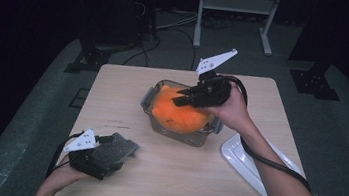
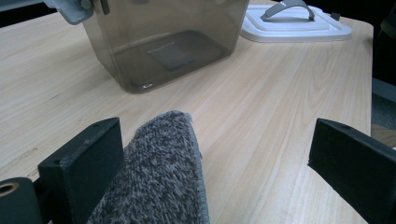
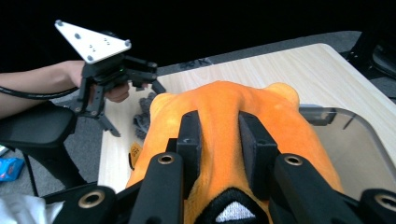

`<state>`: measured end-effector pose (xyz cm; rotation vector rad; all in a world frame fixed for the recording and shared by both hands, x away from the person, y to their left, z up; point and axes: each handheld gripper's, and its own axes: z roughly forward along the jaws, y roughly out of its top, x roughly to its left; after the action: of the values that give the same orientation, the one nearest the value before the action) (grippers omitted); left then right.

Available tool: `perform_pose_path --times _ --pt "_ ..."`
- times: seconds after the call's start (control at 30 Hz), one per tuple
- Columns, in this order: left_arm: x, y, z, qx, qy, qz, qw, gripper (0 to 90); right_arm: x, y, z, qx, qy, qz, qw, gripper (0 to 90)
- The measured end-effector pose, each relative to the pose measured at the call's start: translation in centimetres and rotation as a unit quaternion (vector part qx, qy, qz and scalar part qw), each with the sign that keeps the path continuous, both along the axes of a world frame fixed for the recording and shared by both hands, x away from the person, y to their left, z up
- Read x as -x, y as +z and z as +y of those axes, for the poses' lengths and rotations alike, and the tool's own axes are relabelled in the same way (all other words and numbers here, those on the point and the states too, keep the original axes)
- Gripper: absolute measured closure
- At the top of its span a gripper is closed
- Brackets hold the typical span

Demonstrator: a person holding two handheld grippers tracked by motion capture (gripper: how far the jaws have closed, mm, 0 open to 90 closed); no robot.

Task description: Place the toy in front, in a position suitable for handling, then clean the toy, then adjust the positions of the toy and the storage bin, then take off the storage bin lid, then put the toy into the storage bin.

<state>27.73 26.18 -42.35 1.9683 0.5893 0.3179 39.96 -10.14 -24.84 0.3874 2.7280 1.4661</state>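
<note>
Dark room, grey floor (image 1: 348, 144), white metal stand (image 1: 238, 5) behind table.

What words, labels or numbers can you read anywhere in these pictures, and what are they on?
None can be read.
Small tag on the orange cloth: too small to read.
Faint print on the table: too blurred to read.
White patch on the right gripper: bears no letters.

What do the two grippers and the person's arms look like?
Each gripper, left gripper and right gripper, has a black body with two flat, blocky black jaws and carries a grey three-cornered plate with small holes. A thick black cable trails from the right one. Both forearms are bare, without sleeves.
</note>
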Motion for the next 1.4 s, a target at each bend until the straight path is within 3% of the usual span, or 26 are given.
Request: perform_pose_path --times 0.63,1.4 --pt "0.0 0.0 0.0 -0.002 -0.008 -0.001 1.0 2.6 -3.3 -0.4 -0.5 0.003 -0.031 0.0 0.9995 71.6" --pt "-0.1 0.0 -0.1 0.002 -0.01 0.005 0.9999 2.6 -5.8 -2.2 -0.5 0.012 -0.046 0.016 0.9987 71.5"
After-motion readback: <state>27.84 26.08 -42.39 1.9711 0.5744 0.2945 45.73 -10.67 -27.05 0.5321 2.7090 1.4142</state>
